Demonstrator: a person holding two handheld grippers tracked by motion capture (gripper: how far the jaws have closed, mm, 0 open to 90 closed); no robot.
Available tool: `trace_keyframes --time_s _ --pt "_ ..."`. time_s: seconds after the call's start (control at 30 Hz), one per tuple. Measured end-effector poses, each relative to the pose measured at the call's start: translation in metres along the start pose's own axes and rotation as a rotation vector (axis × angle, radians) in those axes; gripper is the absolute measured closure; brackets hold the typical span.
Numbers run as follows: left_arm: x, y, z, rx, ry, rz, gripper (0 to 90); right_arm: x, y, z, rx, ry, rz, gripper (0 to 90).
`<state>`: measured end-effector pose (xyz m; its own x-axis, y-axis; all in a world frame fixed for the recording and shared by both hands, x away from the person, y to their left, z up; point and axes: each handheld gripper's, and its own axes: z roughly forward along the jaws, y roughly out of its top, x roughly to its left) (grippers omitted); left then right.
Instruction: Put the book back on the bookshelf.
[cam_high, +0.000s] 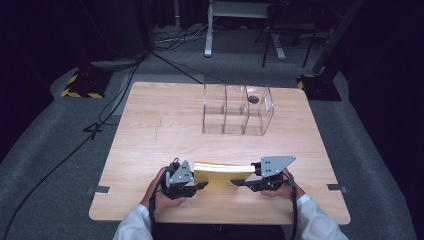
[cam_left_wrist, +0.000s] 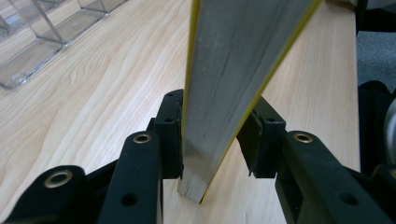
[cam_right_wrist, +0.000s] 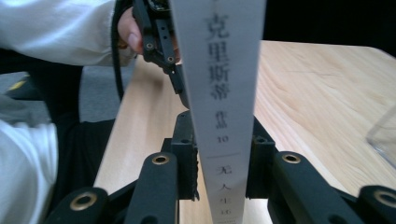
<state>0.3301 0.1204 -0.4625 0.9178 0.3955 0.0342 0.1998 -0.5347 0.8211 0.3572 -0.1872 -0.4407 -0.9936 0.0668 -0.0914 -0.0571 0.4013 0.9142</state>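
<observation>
A yellow-covered book (cam_high: 220, 172) stands on edge near the front of the wooden table (cam_high: 165, 130), held from both ends. My left gripper (cam_high: 200, 186) is shut on its left end. In the left gripper view the grey page edge of the book (cam_left_wrist: 229, 84) rises between the jaws of the left gripper (cam_left_wrist: 215, 135), with both pads against the yellow covers. My right gripper (cam_high: 237, 182) is shut on the right end. There the white spine of the book (cam_right_wrist: 219, 93), printed with dark characters, runs up between the jaws of the right gripper (cam_right_wrist: 219, 158). The left gripper (cam_right_wrist: 159, 42) shows beyond it.
A clear plastic organiser (cam_high: 237, 110) with three compartments stands at the back right of the table; a small dark round thing (cam_high: 253, 99) shows through its right compartment. Its corner (cam_left_wrist: 42, 42) appears in the left gripper view. Cables and stands lie on the floor behind.
</observation>
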Motion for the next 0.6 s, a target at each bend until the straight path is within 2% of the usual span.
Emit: trace_keyframes --time_s 0.17,0.33,0.47,0.53,0.6 --pt "0.0 0.01 0.013 0.004 0.003 0.019 61.1 0.0 -0.009 -0.011 -0.016 -0.016 0.028 70.6" --pt "0.005 0.015 0.024 -0.012 0.0 0.009 60.1 -0.001 -0.012 -0.014 0.007 -0.081 0.044 71.2" --pt "0.008 0.017 0.029 -0.021 0.0 -0.003 58.8 -0.003 -0.014 -0.014 0.013 -0.11 0.054 72.7" --pt "0.009 0.016 0.03 -0.027 0.005 -0.013 57.2 -0.003 -0.014 -0.014 0.009 -0.125 0.056 73.8" --pt "0.01 0.016 0.03 -0.026 0.031 -0.019 54.1 -0.002 -0.014 -0.014 0.013 -0.138 0.044 74.7"
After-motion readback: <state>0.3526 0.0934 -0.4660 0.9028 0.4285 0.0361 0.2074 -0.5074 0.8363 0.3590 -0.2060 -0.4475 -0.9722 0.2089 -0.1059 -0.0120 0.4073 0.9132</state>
